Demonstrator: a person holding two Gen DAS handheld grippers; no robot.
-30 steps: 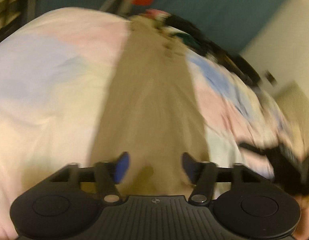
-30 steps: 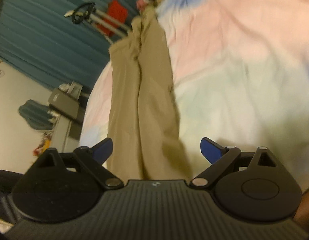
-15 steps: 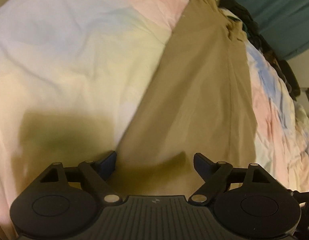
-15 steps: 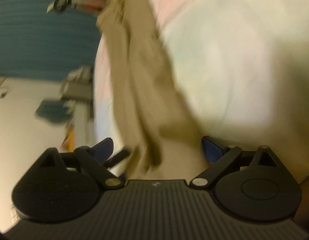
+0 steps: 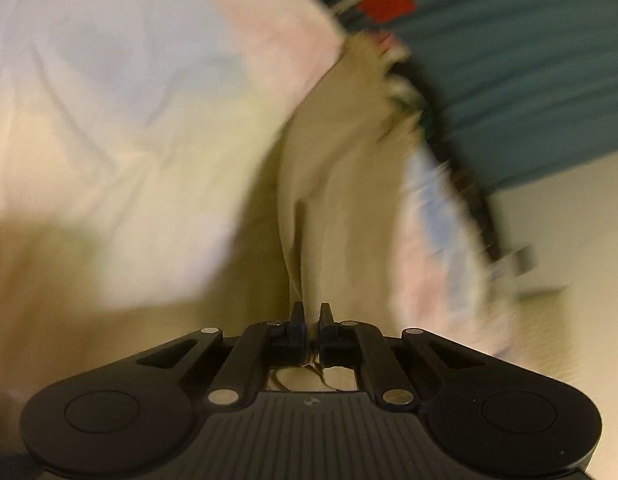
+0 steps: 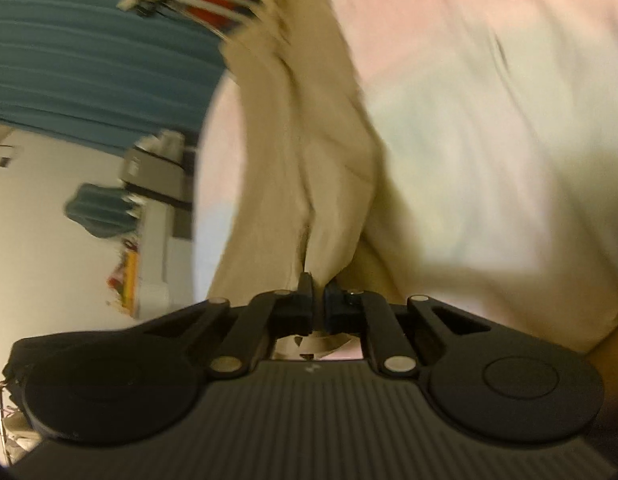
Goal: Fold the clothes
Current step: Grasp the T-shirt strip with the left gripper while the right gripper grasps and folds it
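Trousers, khaki, lie lengthwise on the pastel bedspread; our left gripper and right gripper, 2 claws clamped tight on their near hem. Thin bites may slip if we lift unevenly.

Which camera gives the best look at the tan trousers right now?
The right wrist view: the tan trousers run from the right tool to their far end, folds readable. The left wrist view shows them blurrier, pinched in the left tool.
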